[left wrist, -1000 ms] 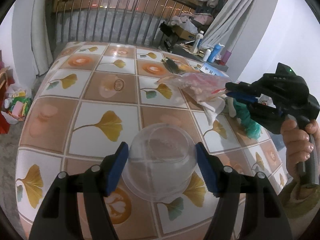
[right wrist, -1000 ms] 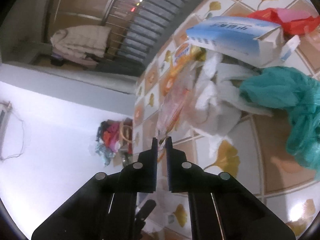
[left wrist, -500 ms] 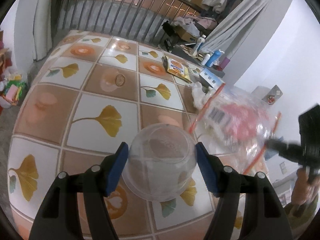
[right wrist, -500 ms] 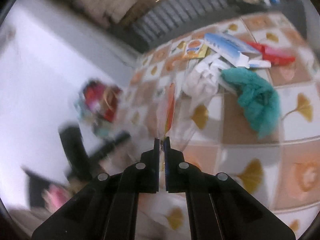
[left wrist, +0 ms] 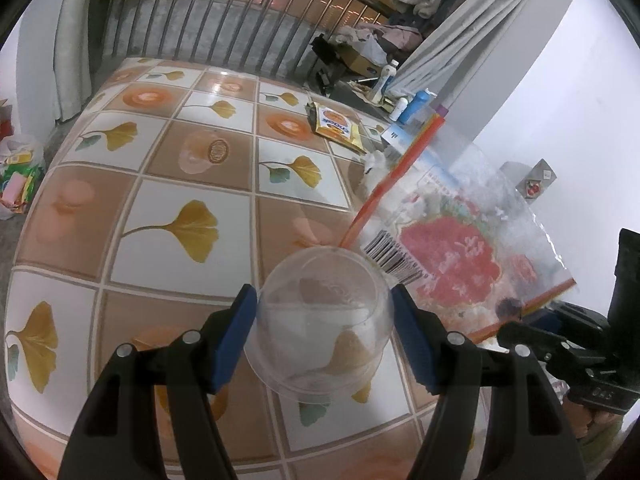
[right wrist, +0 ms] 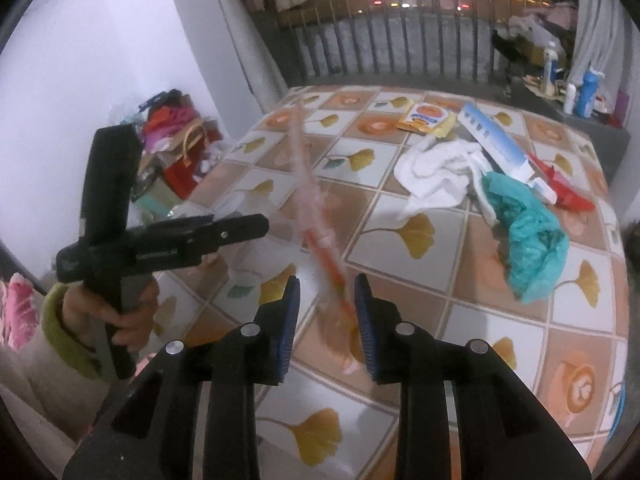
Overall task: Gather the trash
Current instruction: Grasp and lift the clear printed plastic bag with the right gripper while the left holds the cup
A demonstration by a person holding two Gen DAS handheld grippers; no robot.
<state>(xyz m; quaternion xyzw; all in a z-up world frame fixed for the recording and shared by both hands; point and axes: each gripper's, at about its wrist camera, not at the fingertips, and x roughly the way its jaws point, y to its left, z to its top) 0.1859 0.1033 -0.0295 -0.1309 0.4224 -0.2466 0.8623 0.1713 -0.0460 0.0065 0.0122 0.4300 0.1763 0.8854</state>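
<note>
My left gripper (left wrist: 322, 298) is shut on a clear plastic cup (left wrist: 320, 332), held mouth-up over the near part of the tiled table (left wrist: 172, 236). A clear zip bag (left wrist: 452, 256) with red print and an orange edge hangs just right of and above the cup. In the right wrist view the zip bag (right wrist: 320, 236) is blurred and edge-on between the blue pads of my right gripper (right wrist: 327, 286). Its jaws are opening, and neither pad presses on the bag. From the left wrist view my right gripper (left wrist: 516, 330) sits at the bag's lower corner.
Farther right on the table lie a white cloth (right wrist: 436, 172), a teal plastic bag (right wrist: 528, 236), a blue-and-white box (right wrist: 496, 140), a red wrapper (right wrist: 564, 192) and a yellow snack packet (right wrist: 426, 116). A railing (left wrist: 224, 36) runs behind the table. A hand (right wrist: 120, 312) holds my left gripper.
My right gripper has carried the zip bag from the trash pile over to the cup, rolling as it went, and its jaws have parted. The left gripper and cup have stayed put.
</note>
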